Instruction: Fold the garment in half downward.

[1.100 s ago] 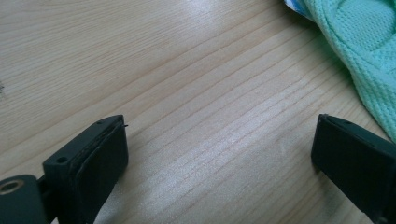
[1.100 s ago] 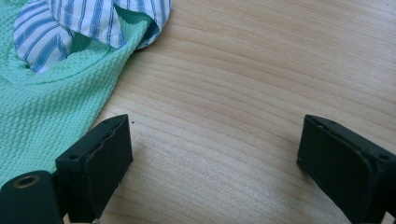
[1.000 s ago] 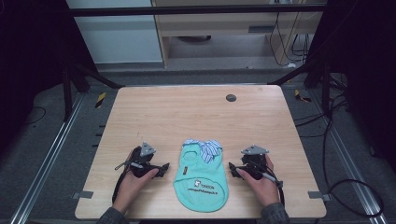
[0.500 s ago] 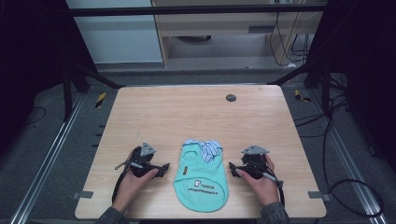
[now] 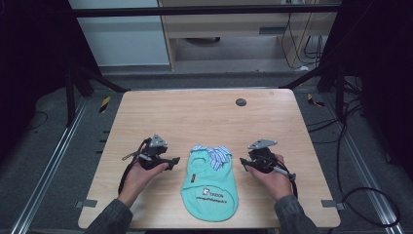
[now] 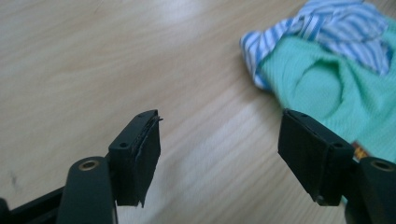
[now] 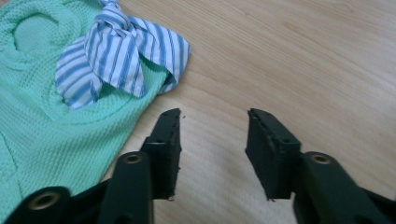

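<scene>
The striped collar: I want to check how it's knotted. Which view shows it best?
The right gripper view: the striped collar lies close and sharp, its blue-and-white folds bunched on the green shirt. The left gripper view shows it blurred at the top right corner. The high view shows it whole but small.

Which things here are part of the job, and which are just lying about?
Part of the job:
green garment
its striped collar
left hand-held gripper, open
right hand-held gripper, open

Lying about:
dark round disc at the table's far side
yellow-black pieces on the floor
</scene>
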Demonstrator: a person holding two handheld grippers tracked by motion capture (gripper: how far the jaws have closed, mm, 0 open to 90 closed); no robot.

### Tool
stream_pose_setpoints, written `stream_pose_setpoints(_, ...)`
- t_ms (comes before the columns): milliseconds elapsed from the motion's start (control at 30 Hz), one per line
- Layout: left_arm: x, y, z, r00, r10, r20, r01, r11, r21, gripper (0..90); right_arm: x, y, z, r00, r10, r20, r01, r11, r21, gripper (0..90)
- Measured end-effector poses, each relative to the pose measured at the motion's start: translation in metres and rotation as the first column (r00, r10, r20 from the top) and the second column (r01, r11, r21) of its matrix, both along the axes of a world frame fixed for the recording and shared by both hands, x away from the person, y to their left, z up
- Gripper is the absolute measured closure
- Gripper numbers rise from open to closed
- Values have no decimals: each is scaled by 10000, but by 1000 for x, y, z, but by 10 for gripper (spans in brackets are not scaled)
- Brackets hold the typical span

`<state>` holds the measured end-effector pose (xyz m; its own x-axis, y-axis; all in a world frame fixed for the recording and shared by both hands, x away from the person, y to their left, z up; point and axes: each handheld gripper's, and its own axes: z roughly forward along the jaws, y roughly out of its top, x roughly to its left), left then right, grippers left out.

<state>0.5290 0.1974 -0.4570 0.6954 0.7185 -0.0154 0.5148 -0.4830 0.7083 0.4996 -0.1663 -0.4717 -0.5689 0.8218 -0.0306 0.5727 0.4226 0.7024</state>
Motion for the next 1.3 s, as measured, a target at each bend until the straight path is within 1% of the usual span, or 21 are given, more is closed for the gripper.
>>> stream_pose_setpoints(33,0,0,0,10000,0,0,0,10000,0,310,0,0,0,10000,0,0,0,10000,0,602)
stream_pose_setpoints(67,8,-7,6,9999,-105,73,105,9999,94,325,9,3,3,9999,131,-57,-131,9999,-84,660)
stream_pose_setpoints(100,12,-11,9,9998,-183,103,181,9997,188,345,13,4,4,9997,190,-139,-191,9998,-15,683)
stream_pose_setpoints(133,17,-14,11,9997,-228,123,226,9996,187,367,18,5,4,9994,278,-215,-277,9996,62,712)
stream_pose_setpoints(200,27,-19,13,9997,-225,29,225,9997,29,399,27,8,5,9987,371,-360,-362,9990,267,753)
stream_pose_setpoints(300,39,-29,12,9995,-264,-160,263,9996,-115,474,39,12,6,9985,387,-400,-374,9988,312,821)
stream_pose_setpoints(333,43,-32,12,9992,-310,-233,309,9995,-57,485,43,13,7,9986,373,-385,-360,9987,348,836)
stream_pose_setpoints(367,46,-35,12,9990,-310,-317,307,9995,-105,503,46,15,7,9984,364,-439,-347,9986,401,844)
stream_pose_setpoints(400,48,-38,12,9987,-349,-373,344,9993,-153,523,49,17,7,9982,421,-432,-407,9986,328,845)
stream_pose_setpoints(533,54,-51,13,9979,-553,-328,551,9985,-69,531,59,22,6,9973,475,-557,-451,9980,444,829)
stream_pose_setpoints(567,56,-53,12,9981,-513,-336,509,9986,-120,524,60,24,6,9972,437,-613,-409,9981,458,812)
stream_pose_setpoints(633,57,-54,11,9981,-484,-382,478,9987,-161,503,62,25,5,9971,517,-554,-487,9974,533,805)
stream_pose_setpoints(667,59,-57,8,9978,-472,-459,471,9989,-23,497,64,29,4,9965,531,-653,-487,9966,664,771)
stream_pose_setpoints(733,61,-59,5,9974,-465,-546,473,9988,151,482,65,32,3,9960,562,-690,-516,9964,666,747)
stream_pose_setpoints(800,62,-58,2,9977,-338,-594,353,9991,237,460,65,36,2,9956,550,-756,-493,9959,753,712)
stream_pose_setpoints(833,62,-58,2,9977,-338,-594,353,9991,237,446,65,36,2,9956,550,-756,-493,9959,753,712)
stream_pose_setpoints(867,63,-58,-1,9975,-295,-645,314,9991,288,445,66,41,0,9949,620,-792,-561,9956,744,688)
stream_pose_setpoints(967,65,-58,-4,9967,-323,-743,348,9989,321,441,66,48,-2,9943,637,-852,-587,9965,595,647)
stream_pose_setpoints(1133,64,-61,-14,9953,-395,-888,447,9973,574,425,68,54,-7,9934,607,-972,-577,9978,335,642)
stream_pose_setpoints(1233,62,-62,-17,9948,-438,-916,500,9966,659,419,68,55,-9,9923,654,-1050,-626,9976,297,642)
stream_pose_setpoints(1300,62,-64,-23,9938,-483,-1006,567,9950,827,408,67,58,-12,9914,715,-1094,-700,9974,172,634)
